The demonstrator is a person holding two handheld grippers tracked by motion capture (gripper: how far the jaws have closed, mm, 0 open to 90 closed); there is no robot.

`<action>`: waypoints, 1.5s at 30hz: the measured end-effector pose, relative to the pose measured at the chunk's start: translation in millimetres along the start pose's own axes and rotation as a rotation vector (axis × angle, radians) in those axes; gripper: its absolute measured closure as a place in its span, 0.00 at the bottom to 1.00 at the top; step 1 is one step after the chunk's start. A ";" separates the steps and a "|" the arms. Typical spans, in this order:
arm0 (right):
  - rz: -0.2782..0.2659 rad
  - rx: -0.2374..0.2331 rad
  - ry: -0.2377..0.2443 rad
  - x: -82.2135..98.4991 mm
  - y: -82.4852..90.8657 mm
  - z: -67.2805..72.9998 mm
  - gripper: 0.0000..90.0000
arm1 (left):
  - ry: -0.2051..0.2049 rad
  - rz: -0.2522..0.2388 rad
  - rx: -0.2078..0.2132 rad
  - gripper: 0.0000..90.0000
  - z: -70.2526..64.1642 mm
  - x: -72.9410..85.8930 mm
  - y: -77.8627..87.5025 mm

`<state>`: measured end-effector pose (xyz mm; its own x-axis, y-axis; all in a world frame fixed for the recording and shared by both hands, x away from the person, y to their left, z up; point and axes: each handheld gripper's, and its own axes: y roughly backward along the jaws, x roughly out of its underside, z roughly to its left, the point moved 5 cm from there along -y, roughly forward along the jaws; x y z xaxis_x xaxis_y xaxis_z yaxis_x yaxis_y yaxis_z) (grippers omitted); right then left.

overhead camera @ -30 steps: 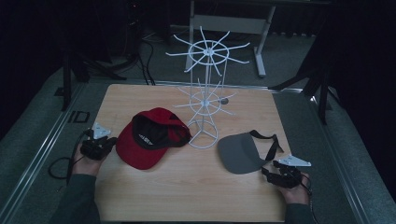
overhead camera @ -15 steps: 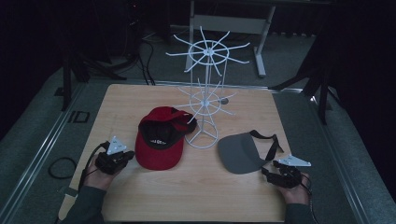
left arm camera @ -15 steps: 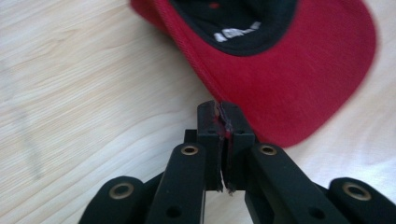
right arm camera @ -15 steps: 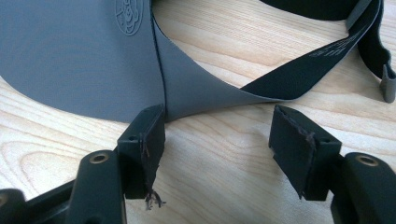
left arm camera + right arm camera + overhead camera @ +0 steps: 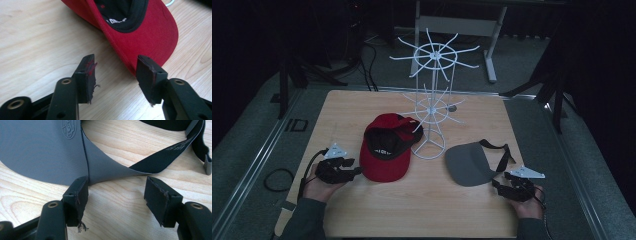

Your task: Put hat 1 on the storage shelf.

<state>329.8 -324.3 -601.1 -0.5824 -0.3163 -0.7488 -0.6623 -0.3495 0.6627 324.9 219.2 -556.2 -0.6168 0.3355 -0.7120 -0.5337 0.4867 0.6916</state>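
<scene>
A red baseball cap lies upside down on the wooden surface, its black lining up and its brim toward the person, just left of the base of a white wire hat rack that stands mid-surface. In the left gripper view the cap's brim sits just ahead of the left gripper, whose fingers are spread wide with bare wood between them; the brim's edge runs close past the right-hand finger, though whether it touches is hard to tell from this angle. A grey visor with a black strap lies to the right of the rack's base. In the right gripper view the visor's grey peak reaches down to the tip of one finger of the right gripper, and the strap runs off beyond the other; these fingers are also spread, holding nothing. In the high view both hands rest low at the near edge, the left hand angled toward the cap and the right hand pointing at the visor. Compared with a second ago, the left gripper has moved from the far left of the surface to the cap's near side, and the cap has shifted slightly; the right gripper and the visor sit as before.
</scene>
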 end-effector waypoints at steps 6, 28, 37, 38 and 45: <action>0.000 0.000 0.000 0.0 0.0 0.0 0.40 | 0.017 0.026 0.042 0.53 -1.7 -3.1 -13.5; 0.000 -0.002 0.001 0.0 -0.1 0.1 0.39 | -0.040 0.139 0.103 0.54 -14.6 -6.9 -52.7; 0.001 -0.003 0.001 0.0 -0.1 0.1 0.39 | -0.057 0.169 0.152 0.54 -19.2 -5.0 -55.1; 0.001 -0.003 0.001 0.0 -0.1 0.1 0.39 | -0.057 0.169 0.152 0.57 -19.2 -5.0 -55.1; 0.001 -0.003 0.002 0.0 -0.1 0.1 0.39 | -0.032 0.166 0.254 0.72 -21.6 -2.5 -49.4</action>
<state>329.8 -324.2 -601.2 -0.5821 -0.3179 -0.7484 -0.6607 -0.3515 0.6632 340.4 176.9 -585.9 -0.6628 0.4510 -0.5977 -0.2623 0.6079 0.7495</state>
